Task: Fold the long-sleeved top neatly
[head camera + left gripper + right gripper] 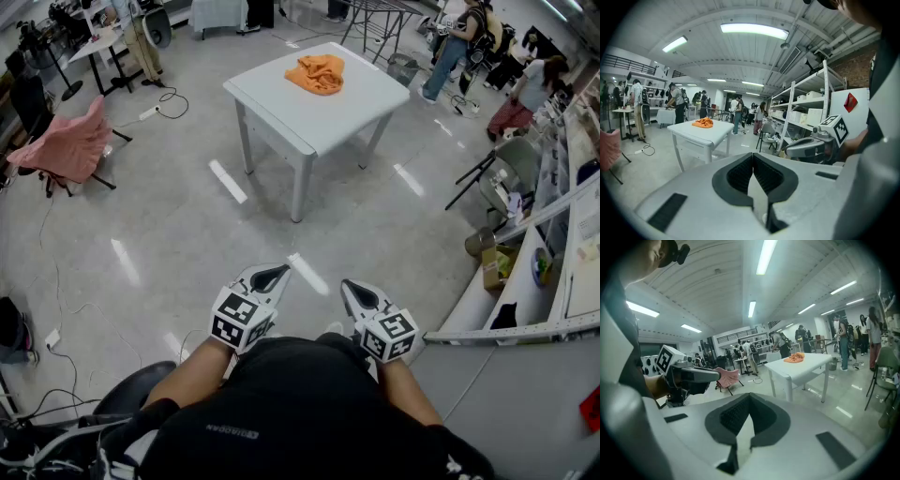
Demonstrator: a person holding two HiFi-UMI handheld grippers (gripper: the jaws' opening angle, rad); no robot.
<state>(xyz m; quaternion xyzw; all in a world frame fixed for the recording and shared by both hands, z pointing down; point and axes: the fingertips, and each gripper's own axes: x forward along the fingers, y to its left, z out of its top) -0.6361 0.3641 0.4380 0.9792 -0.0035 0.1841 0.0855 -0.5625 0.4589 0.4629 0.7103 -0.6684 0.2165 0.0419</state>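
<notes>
Pressed together and empty at the fingers (738, 174) of the left gripper (271, 277); same at the right gripper (360, 294), closed flat with nothing between. Held low and side by side just ahead of the body, tilted somewhat down over the floor (187, 234). Well apart from the top (317, 73), bunched in an orange heap toward the far corner of the white tabletop (361, 98), not yet touched.

Judged as the approach, with folding not begun. To do it well:
- Walk up square to a near edge.
- Open both pairs of fingers before reaching in.
- Look for collar, hem or sleeve ends rather than pinching the middle of the heap.
- Lift by two matching points, shake loose, and spread flat with sleeves out before any fold.
- Keep clear of the cables (164, 103) and chair (70, 145) off to the left.
</notes>
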